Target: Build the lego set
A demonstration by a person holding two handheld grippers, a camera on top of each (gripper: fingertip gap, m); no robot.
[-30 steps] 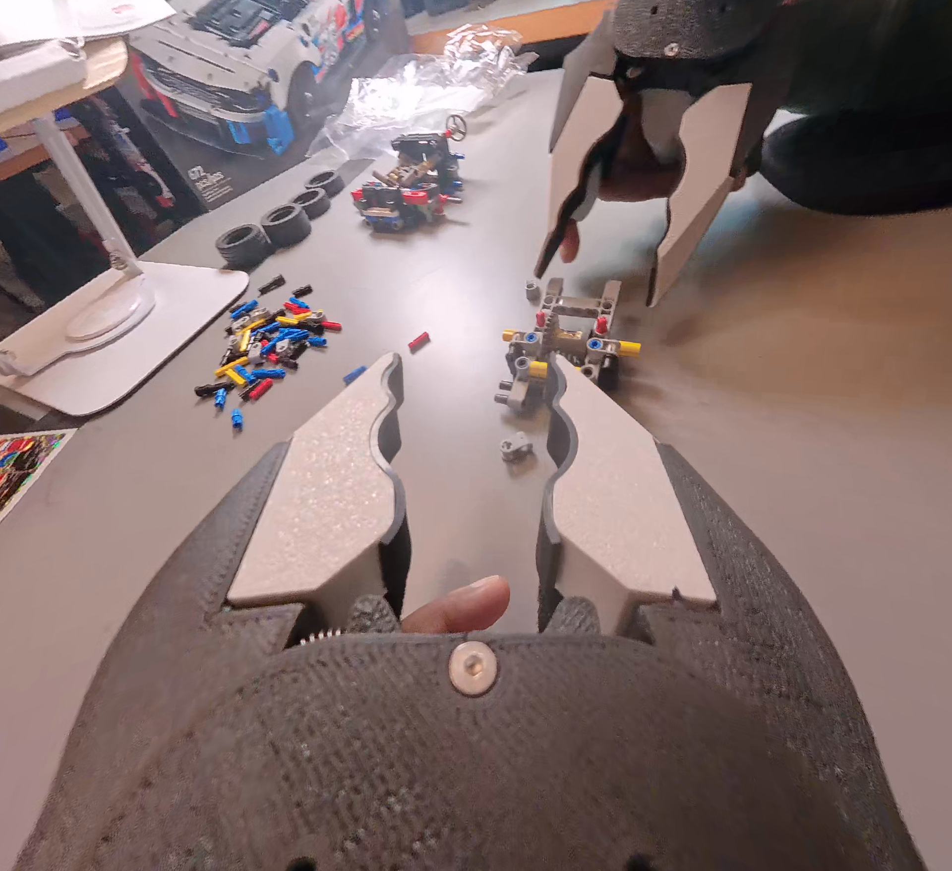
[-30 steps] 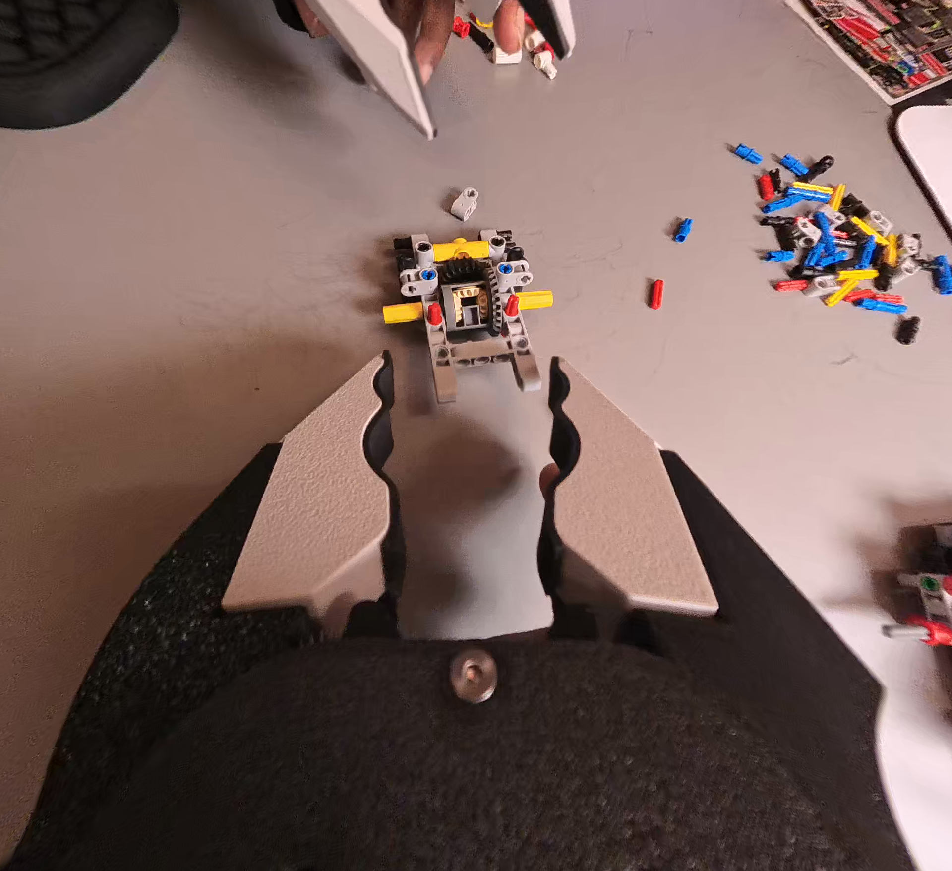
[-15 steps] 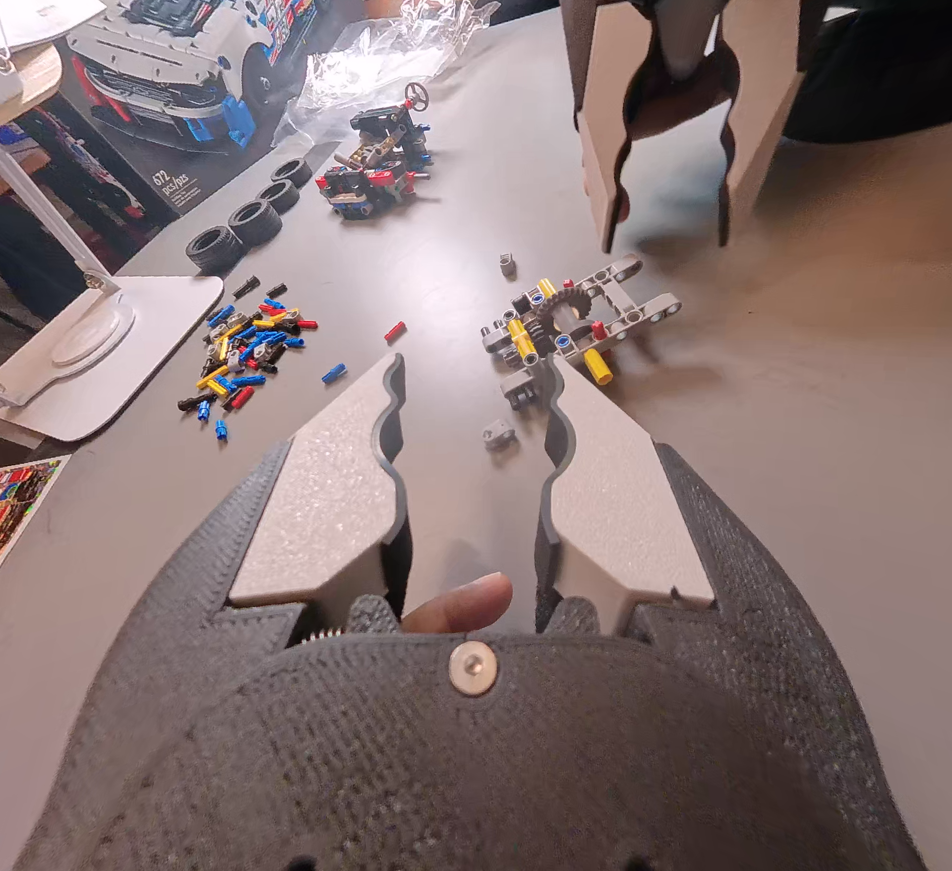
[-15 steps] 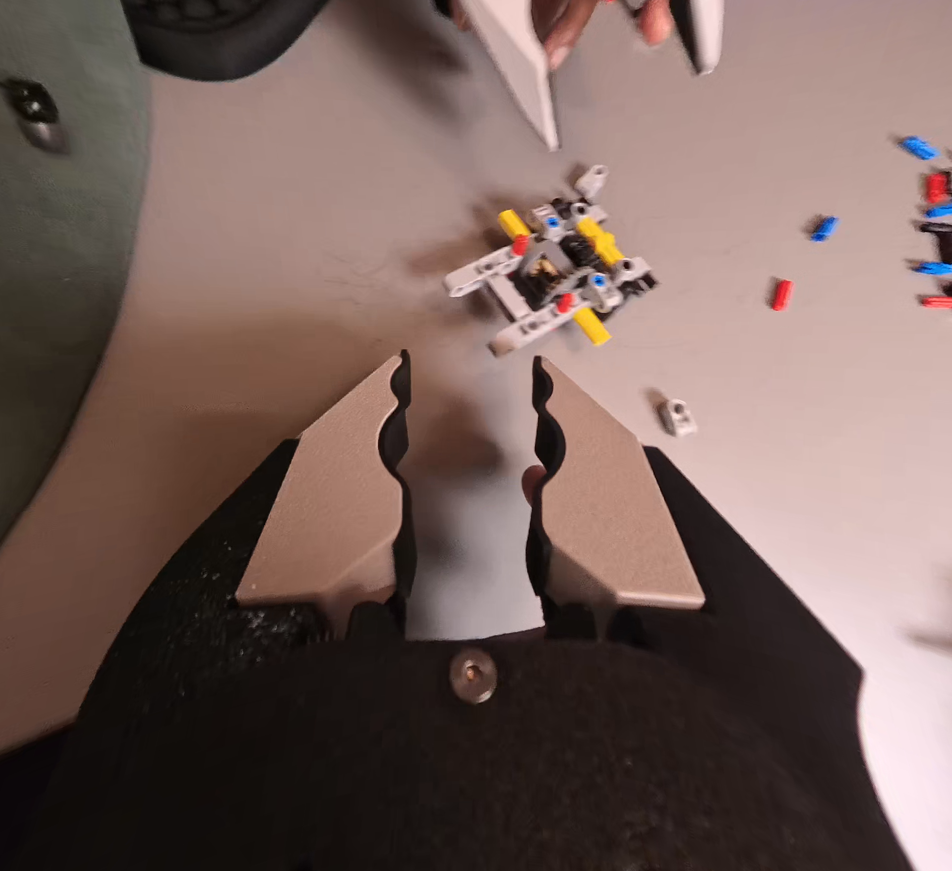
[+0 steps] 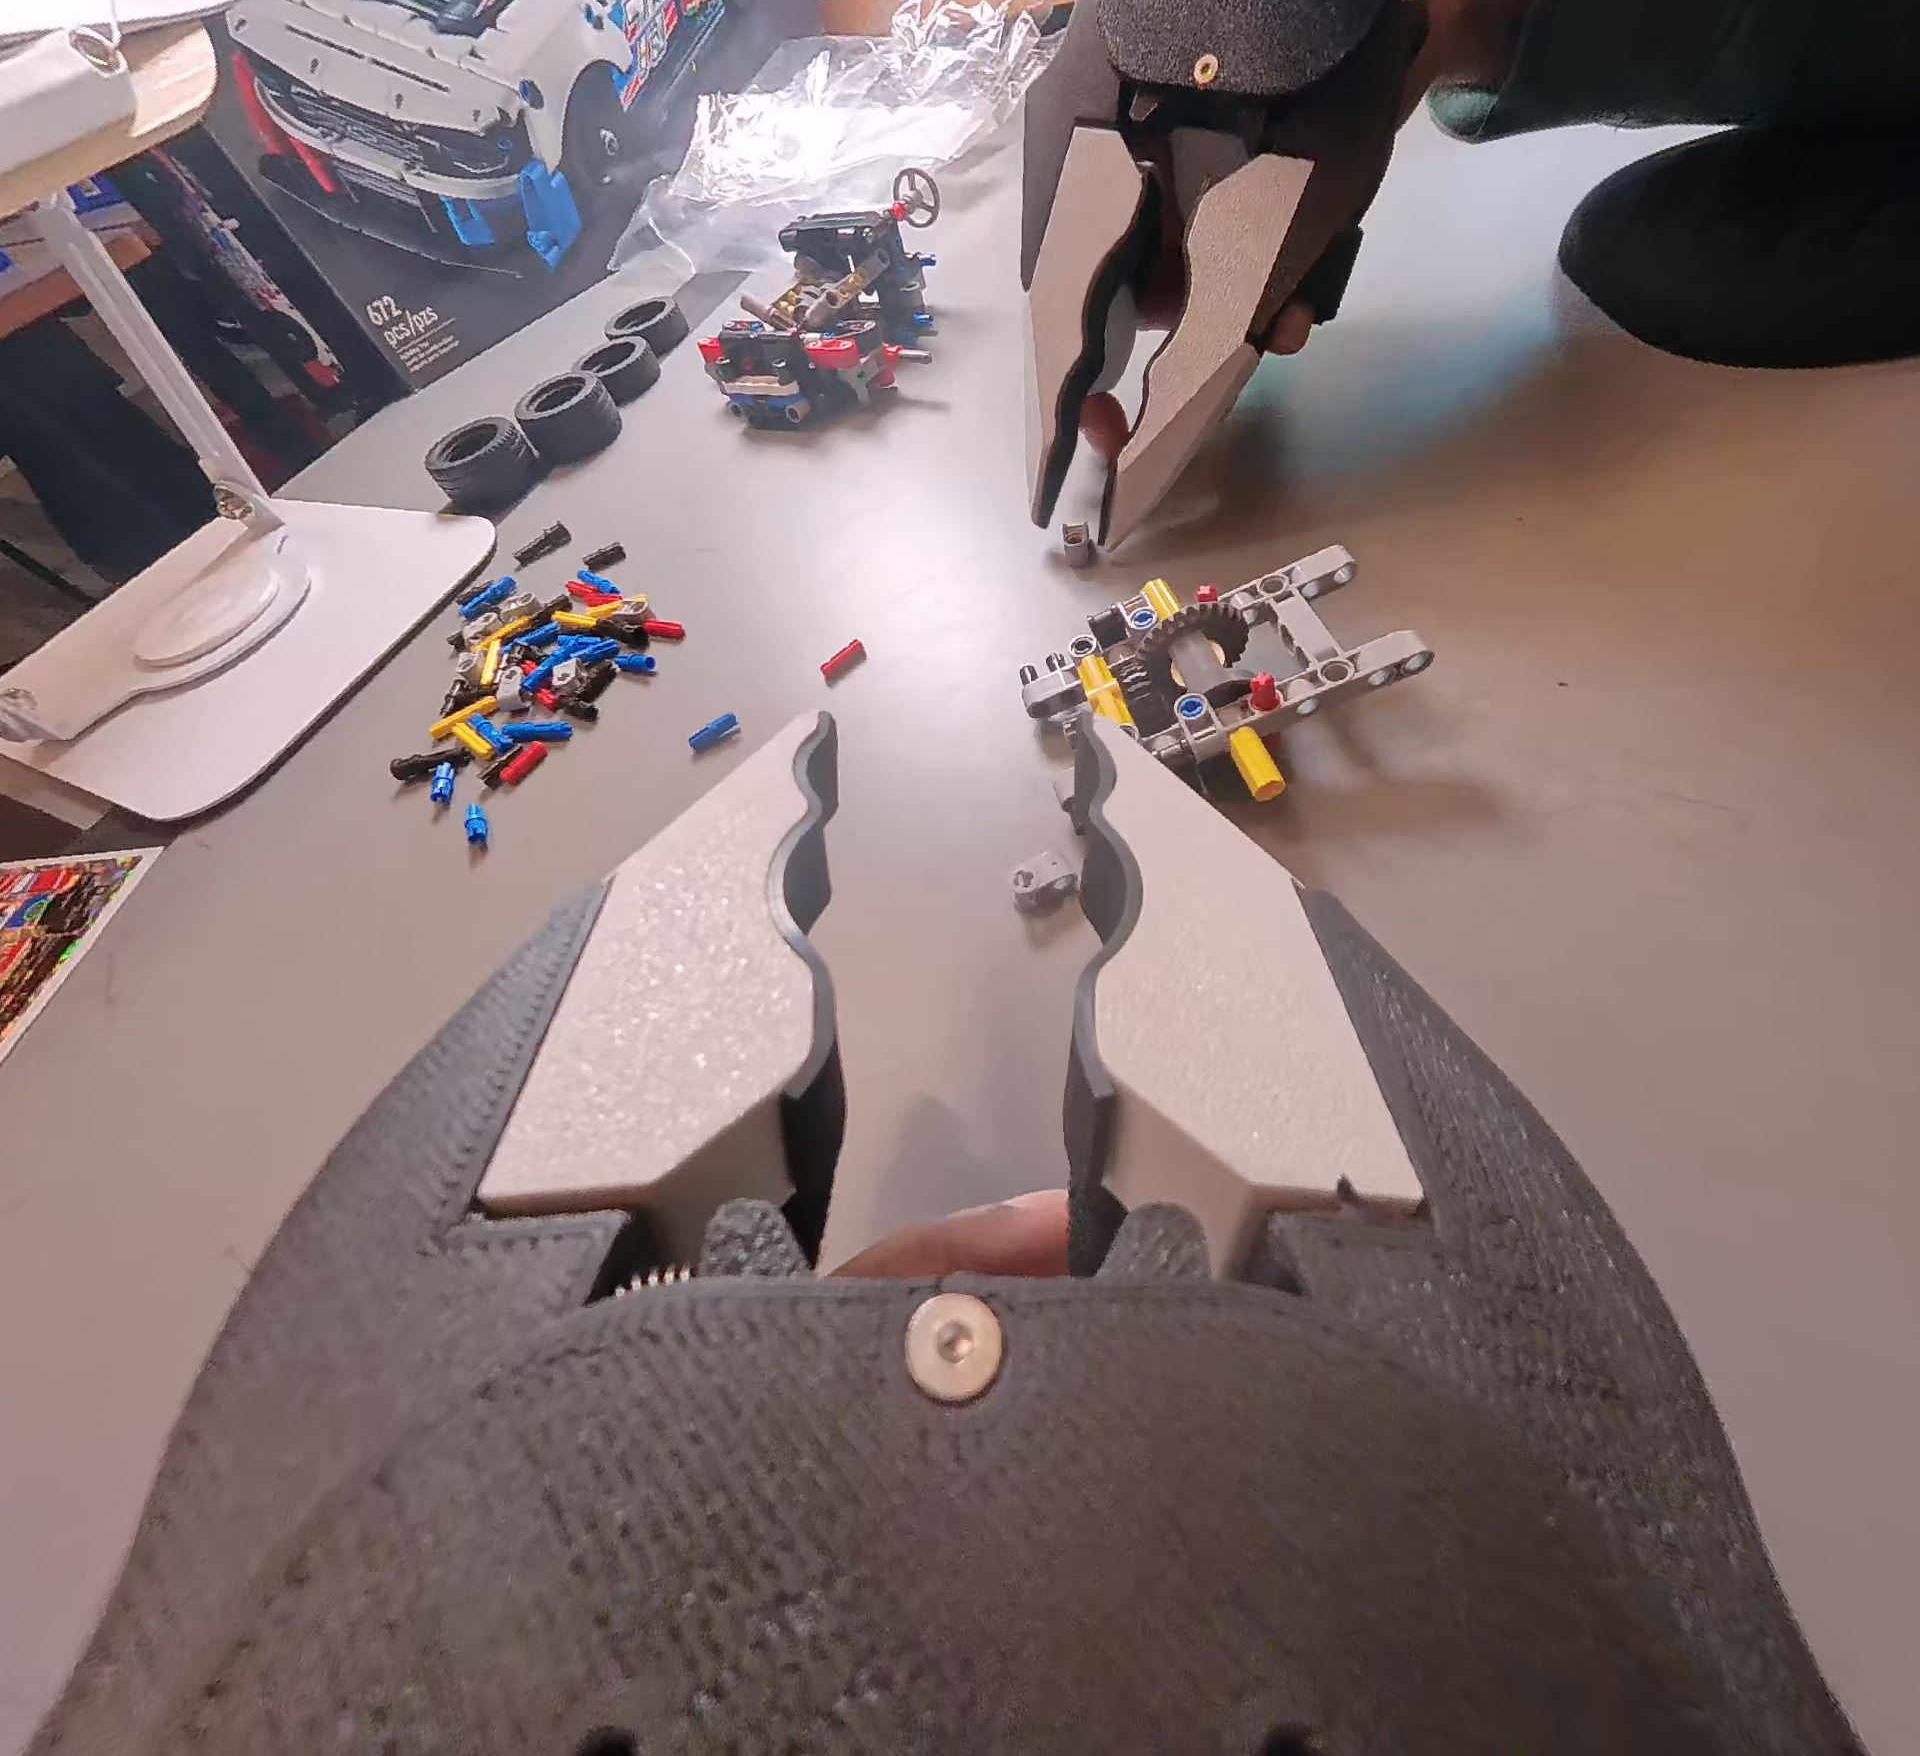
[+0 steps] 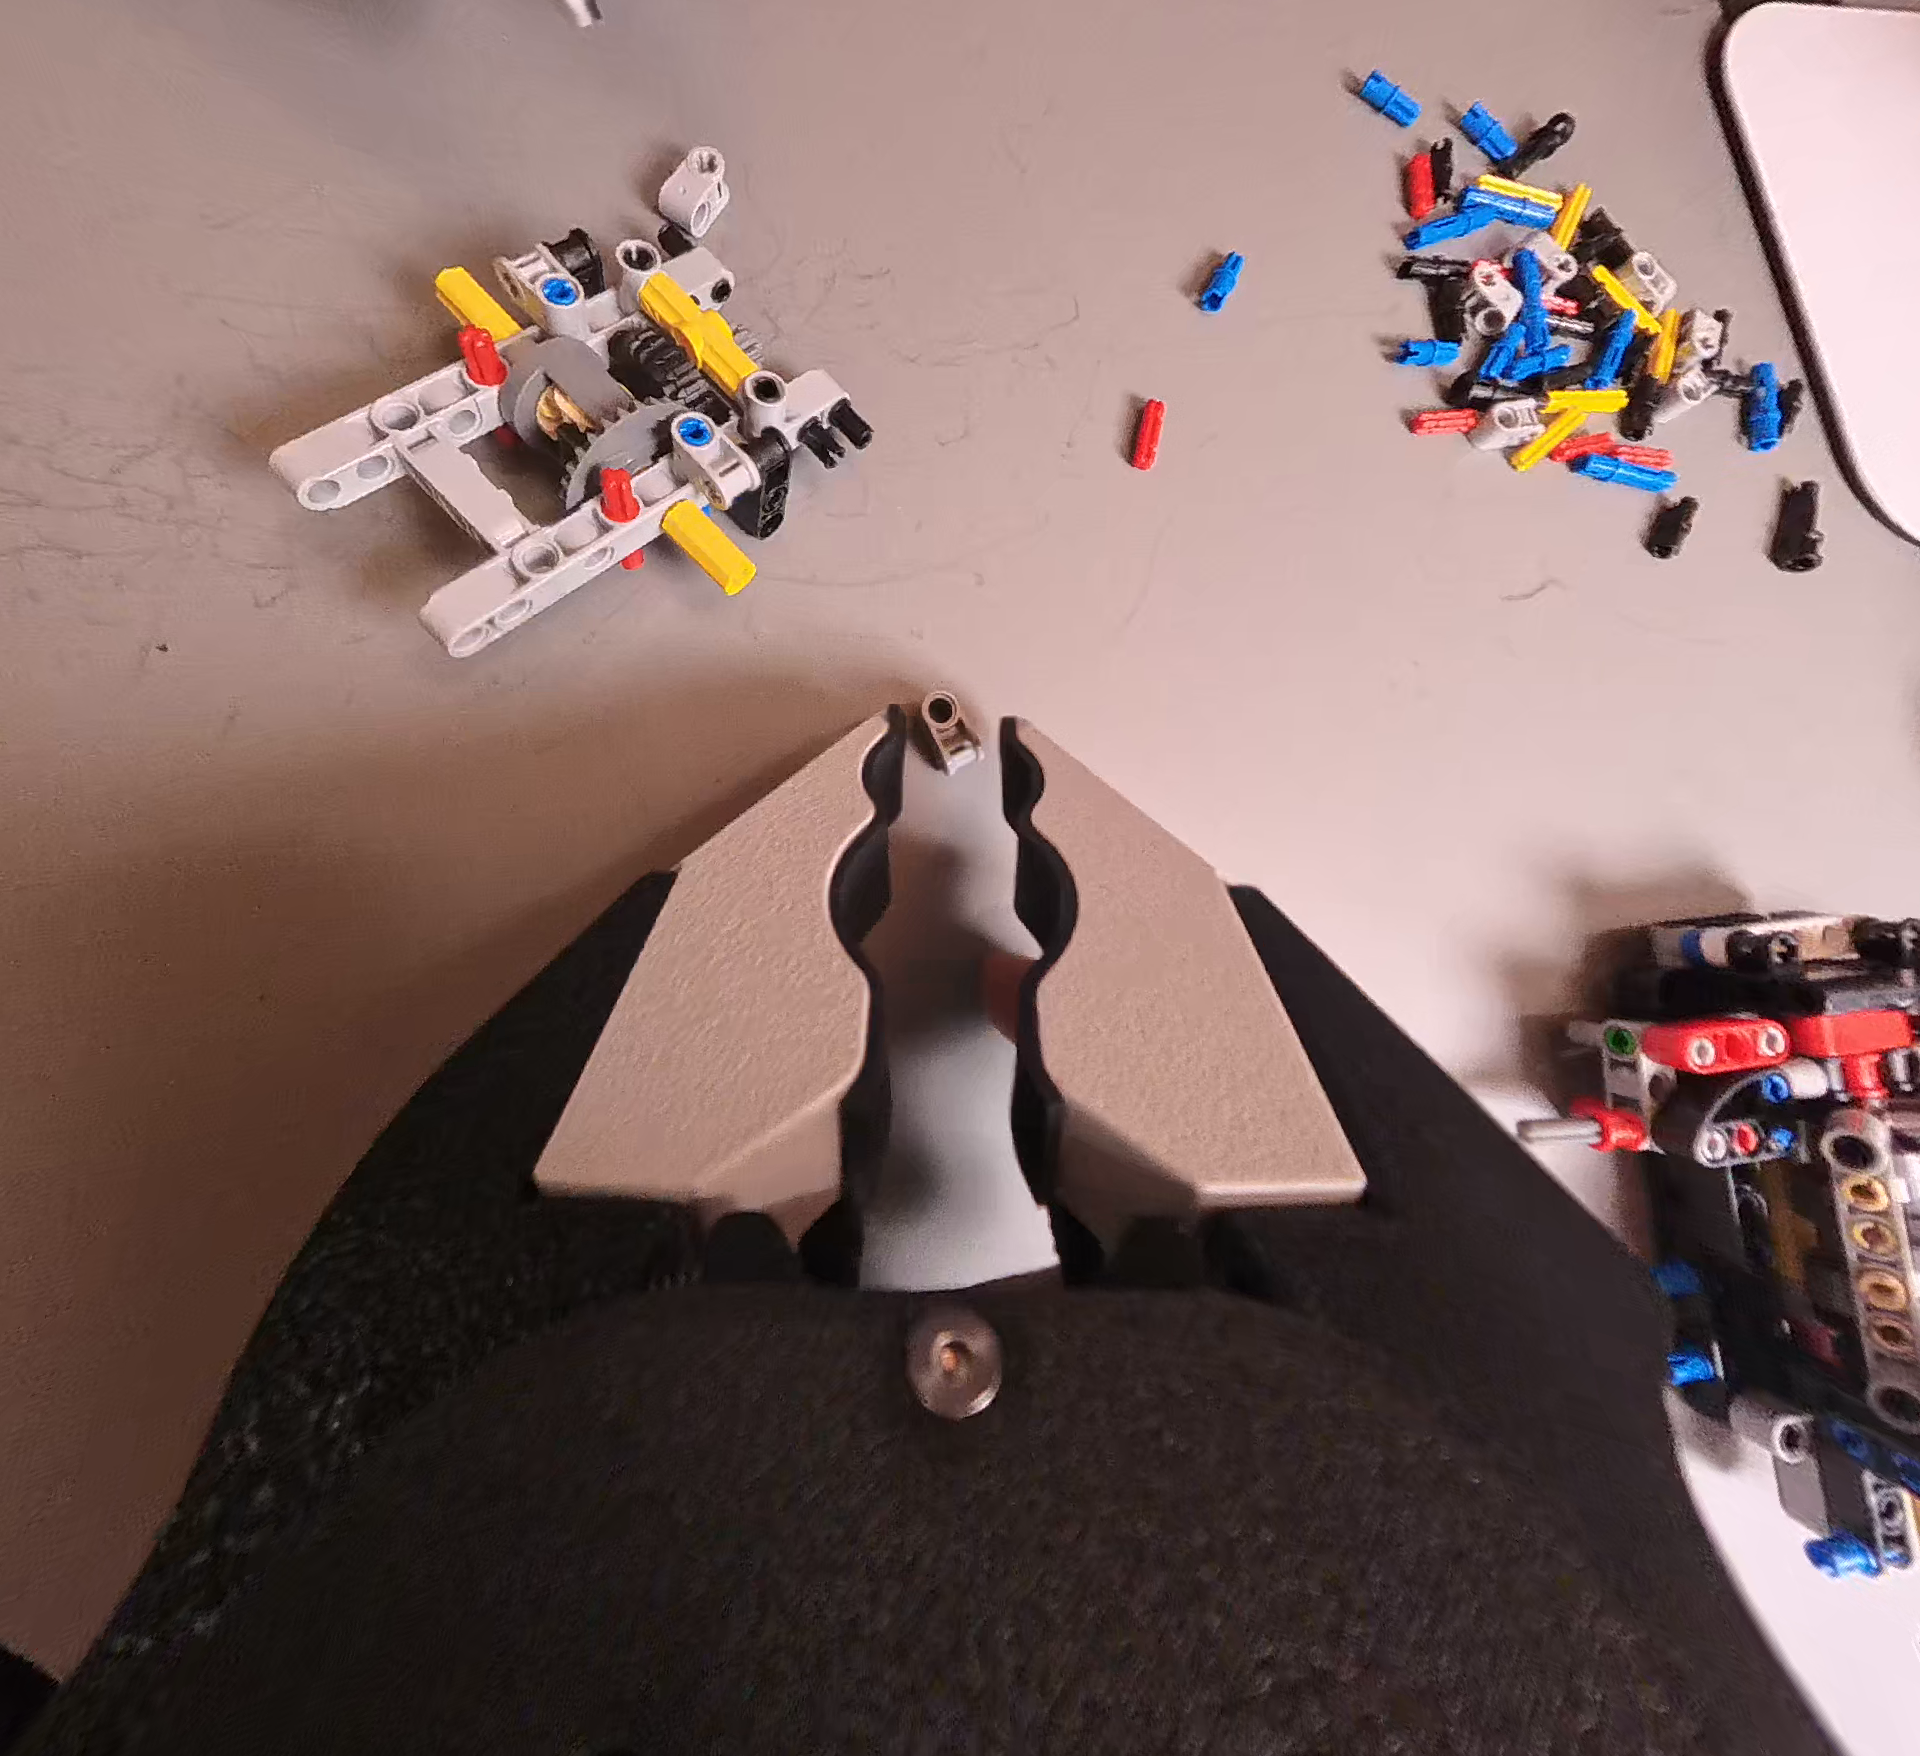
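A grey frame assembly (image 5: 1216,667) with a black gear and yellow axles lies on the grey table; it also shows in the right wrist view (image 6: 561,428). My left gripper (image 5: 956,740) is open and empty, its tips just short of the assembly. A small grey connector (image 5: 1044,880) lies beside its right finger. My right gripper (image 6: 948,724) is open with narrowed jaws, its tips on the table either side of another small grey connector (image 6: 948,730), not clamping it. The left wrist view shows this gripper (image 5: 1081,532) beyond the assembly.
A pile of coloured pins (image 5: 540,667) (image 6: 1558,335), a loose red pin (image 5: 842,660) and a blue pin (image 5: 714,730) lie left. A larger car sub-assembly (image 5: 821,324), tyres (image 5: 561,402), the set box (image 5: 499,44), a white lamp base (image 5: 208,626) and a plastic bag (image 5: 852,96) stand farther back. My right fingertips sit around 12 centimeters from my left ones. The loose red pin (image 5: 842,660) sits 8 centimeters or so from the ends of my right fingers. Look for it in the right wrist view (image 6: 1141,421) too.
The right gripper has moved off the assembly to the loose connector and narrowed its jaws around it. The assembly has been turned on the table. The left gripper has hardly moved.
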